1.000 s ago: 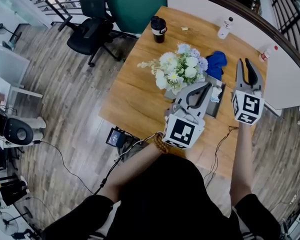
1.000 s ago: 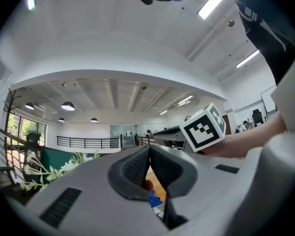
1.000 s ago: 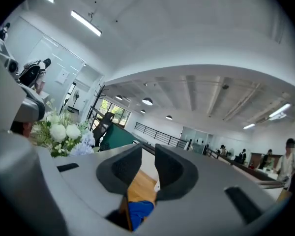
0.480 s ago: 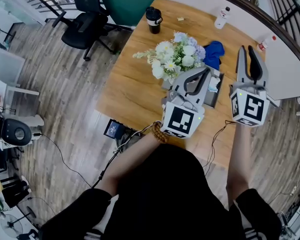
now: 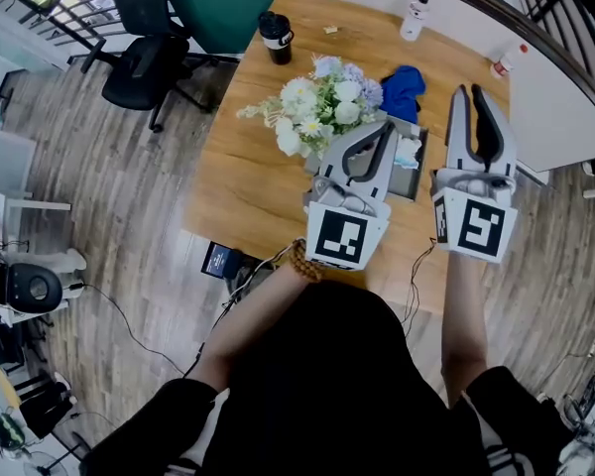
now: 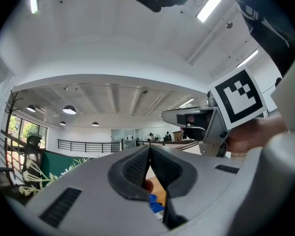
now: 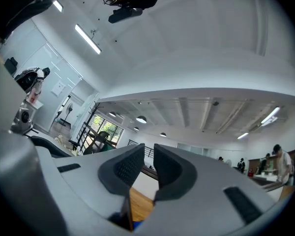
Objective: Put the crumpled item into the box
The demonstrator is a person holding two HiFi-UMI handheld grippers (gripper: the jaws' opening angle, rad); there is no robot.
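Note:
A white crumpled item [image 5: 409,151] lies inside a shallow grey box [image 5: 420,174] on the wooden table [image 5: 248,177], to the right of a flower bouquet [image 5: 322,105]. My left gripper [image 5: 389,125] hovers over the box's left side, its jaws closed tip to tip on nothing; from its own camera [image 6: 149,149] the pads touch. My right gripper [image 5: 466,90] is held to the right of the box, above the table's right edge. Its pads [image 7: 148,149] stand almost together with a thin slit and nothing between them. Both gripper cameras look up at the ceiling.
A blue cloth [image 5: 404,82] lies behind the box. A black cup [image 5: 274,36] and a white bottle [image 5: 413,17] stand at the table's far side. A white counter [image 5: 560,97] runs on the right. An office chair [image 5: 144,53] stands at the left, and cables [image 5: 233,296] trail below the near edge.
The head view has shifted, so the table slid up and left in the picture. Both grippers stay raised by the box with their jaws as before.

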